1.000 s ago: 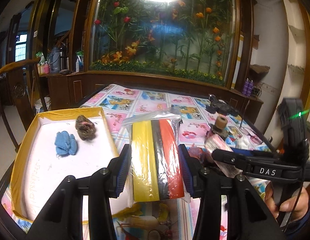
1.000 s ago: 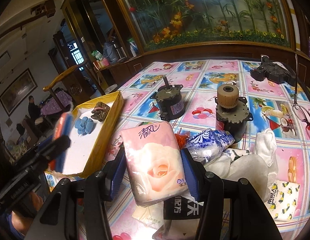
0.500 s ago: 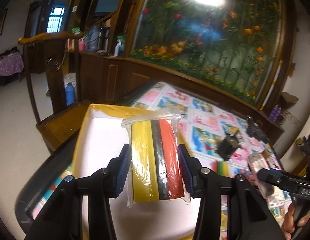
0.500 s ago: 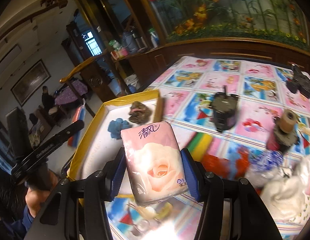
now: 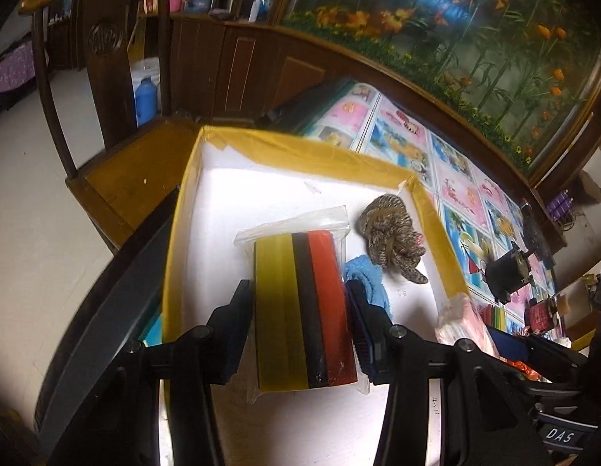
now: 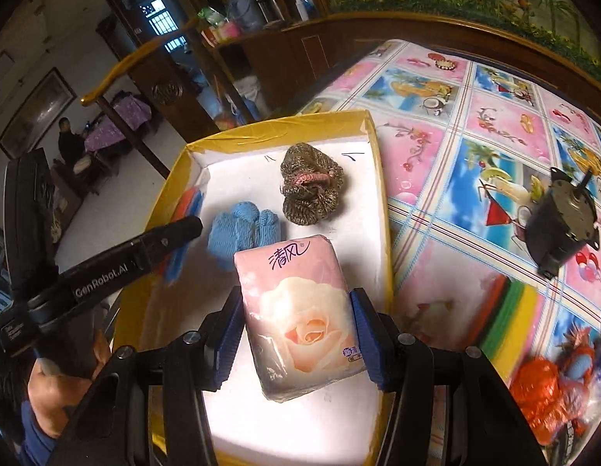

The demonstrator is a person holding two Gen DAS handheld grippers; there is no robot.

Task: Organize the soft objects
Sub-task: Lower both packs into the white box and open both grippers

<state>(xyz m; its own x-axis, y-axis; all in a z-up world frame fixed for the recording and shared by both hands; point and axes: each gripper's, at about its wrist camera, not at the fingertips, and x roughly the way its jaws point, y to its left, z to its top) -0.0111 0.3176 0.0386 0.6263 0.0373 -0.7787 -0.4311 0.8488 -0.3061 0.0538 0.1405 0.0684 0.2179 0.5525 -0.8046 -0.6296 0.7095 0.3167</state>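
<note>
The left gripper [image 5: 300, 320] is clamped on a bag of sponges [image 5: 302, 310], a clear plastic bag with yellow, black and red slabs inside; both blue pads press its long sides and the bag stands out forward past the fingertips. Below and ahead of it lies the white floor of a yellow-rimmed box [image 5: 312, 151]. Just to the right of the gripper's right finger a blue knitted piece [image 5: 368, 273] lies on the box floor, and a little further ahead on that side sits a brown mottled scrunchie [image 5: 389, 233]. The right gripper [image 6: 296, 324] is closed on a pack of tissues [image 6: 300, 314], pink with a rose printed on it, squeezed between its pads and held over the near part of the same box [image 6: 296, 126]. Ahead of it and slightly left is the blue knitted piece [image 6: 242, 233], and straight ahead beyond that the scrunchie [image 6: 310, 190]. Off to the right of this gripper, outside the box, a small black motor [image 6: 560, 227] stands on the flowered tablecloth [image 6: 455, 147], with a second striped sponge bag [image 6: 506, 310] lying nearer.
</note>
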